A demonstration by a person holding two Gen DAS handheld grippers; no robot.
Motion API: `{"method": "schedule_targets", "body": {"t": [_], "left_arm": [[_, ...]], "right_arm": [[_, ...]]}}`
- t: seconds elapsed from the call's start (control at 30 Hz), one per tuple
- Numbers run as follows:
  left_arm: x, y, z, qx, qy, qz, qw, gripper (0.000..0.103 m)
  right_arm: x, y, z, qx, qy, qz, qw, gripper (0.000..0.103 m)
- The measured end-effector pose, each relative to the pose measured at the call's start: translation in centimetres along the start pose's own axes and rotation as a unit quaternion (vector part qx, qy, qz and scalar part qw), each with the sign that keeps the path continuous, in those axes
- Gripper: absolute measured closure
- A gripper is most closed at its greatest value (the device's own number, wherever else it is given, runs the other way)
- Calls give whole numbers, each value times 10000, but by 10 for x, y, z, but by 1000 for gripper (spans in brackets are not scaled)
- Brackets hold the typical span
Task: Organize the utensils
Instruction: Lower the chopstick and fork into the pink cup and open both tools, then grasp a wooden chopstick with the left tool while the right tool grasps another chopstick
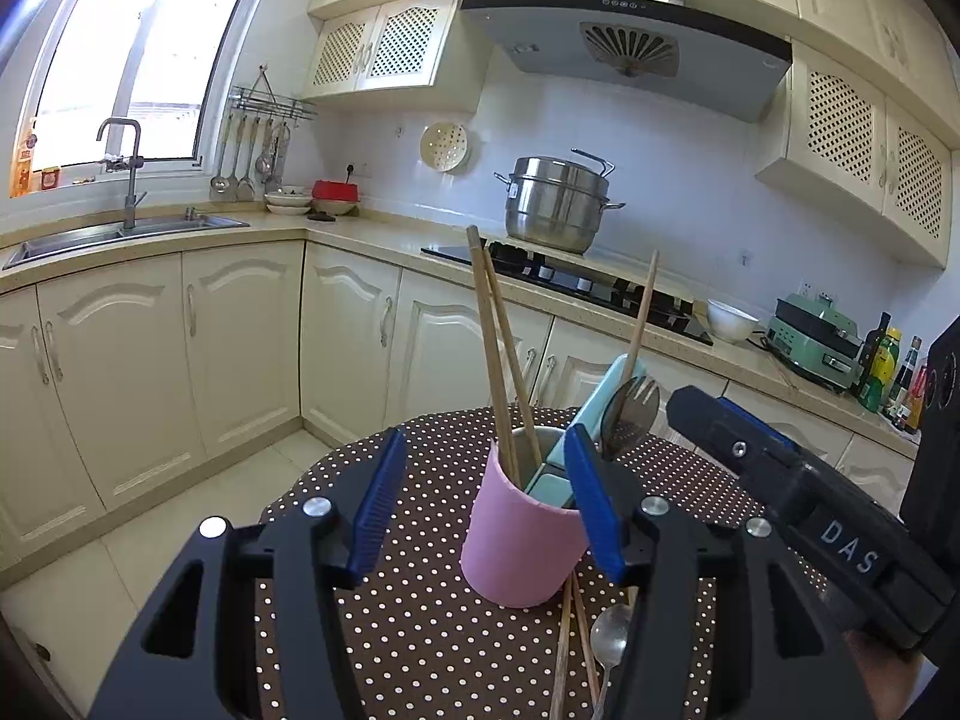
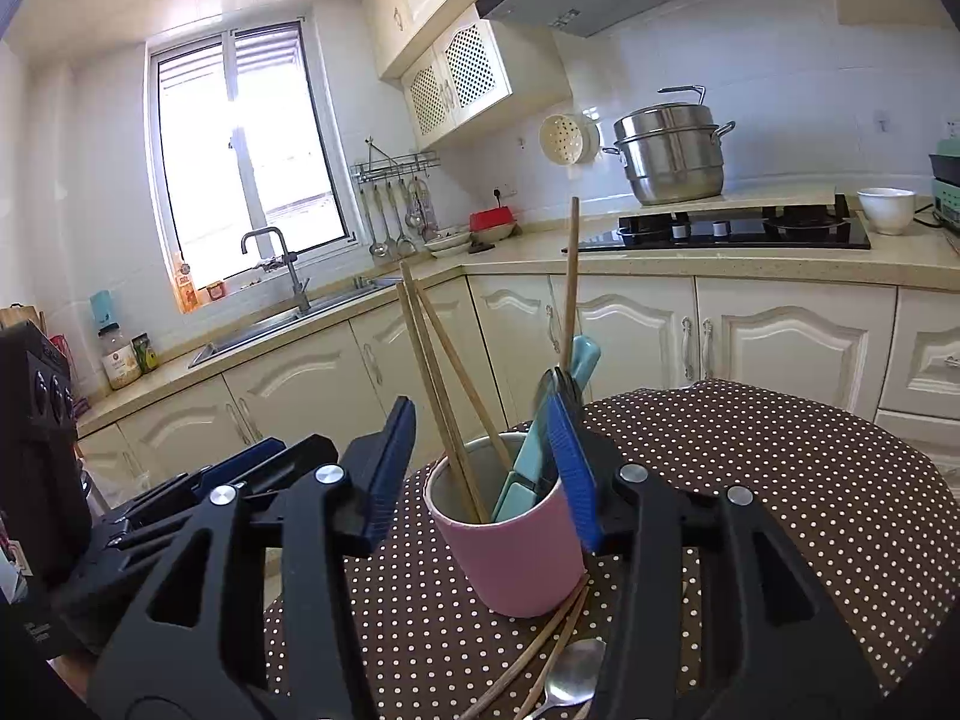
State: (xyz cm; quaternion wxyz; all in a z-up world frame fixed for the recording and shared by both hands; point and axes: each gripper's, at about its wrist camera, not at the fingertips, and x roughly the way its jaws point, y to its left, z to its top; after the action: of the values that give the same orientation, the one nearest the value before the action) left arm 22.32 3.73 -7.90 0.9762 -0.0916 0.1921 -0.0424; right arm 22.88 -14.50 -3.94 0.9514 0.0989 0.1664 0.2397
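A pink cup point(image 1: 519, 546) point(image 2: 516, 558) stands on the dotted brown tablecloth point(image 1: 420, 630). It holds wooden chopsticks point(image 1: 495, 348), pale blue handles point(image 1: 600, 414) and a dark fork point(image 1: 633, 405). My left gripper point(image 1: 486, 510) is open just short of the cup; its right pad overlaps the cup's rim and the left pad stands clear. My right gripper point(image 2: 480, 474) is open too, with the cup ahead of its gap. A metal spoon point(image 1: 609, 636) point(image 2: 573, 678) and loose chopsticks point(image 1: 567, 630) point(image 2: 540, 642) lie on the cloth at the cup's near side.
Each gripper shows in the other's view: the right gripper point(image 1: 696, 414) close on the right, the left gripper point(image 2: 288, 456) close on the left. Beyond the round table run cream cabinets point(image 1: 240, 348), a sink point(image 1: 120, 234), a hob point(image 1: 576, 282) and a steel steamer pot point(image 1: 555, 204).
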Motion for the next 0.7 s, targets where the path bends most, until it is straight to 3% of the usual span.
{"method": "schedule_targets", "body": {"t": [0.2, 0.4, 0.5, 0.57, 0.7], "left_arm": [[-3, -15, -7, 207, 413, -141, 9988, 47], [10, -31, -24, 538, 1252, -320, 9902, 47], [26, -37, -41, 742, 1972, -373, 9768, 47], [40, -41, -55, 896, 2449, -216, 9652, 47], [58, -43, -76, 1026, 3031, -100, 9474, 47]], "right_arm": [[-18, -4, -2, 13, 102, -196, 9998, 53], [-28, -17, -14, 92, 575, -505, 9970, 50], [-31, -25, -25, 186, 869, -592, 9943, 48], [-32, -30, -33, 246, 1074, -602, 9921, 47], [-38, -38, -48, 309, 1277, -645, 9892, 46]]}}
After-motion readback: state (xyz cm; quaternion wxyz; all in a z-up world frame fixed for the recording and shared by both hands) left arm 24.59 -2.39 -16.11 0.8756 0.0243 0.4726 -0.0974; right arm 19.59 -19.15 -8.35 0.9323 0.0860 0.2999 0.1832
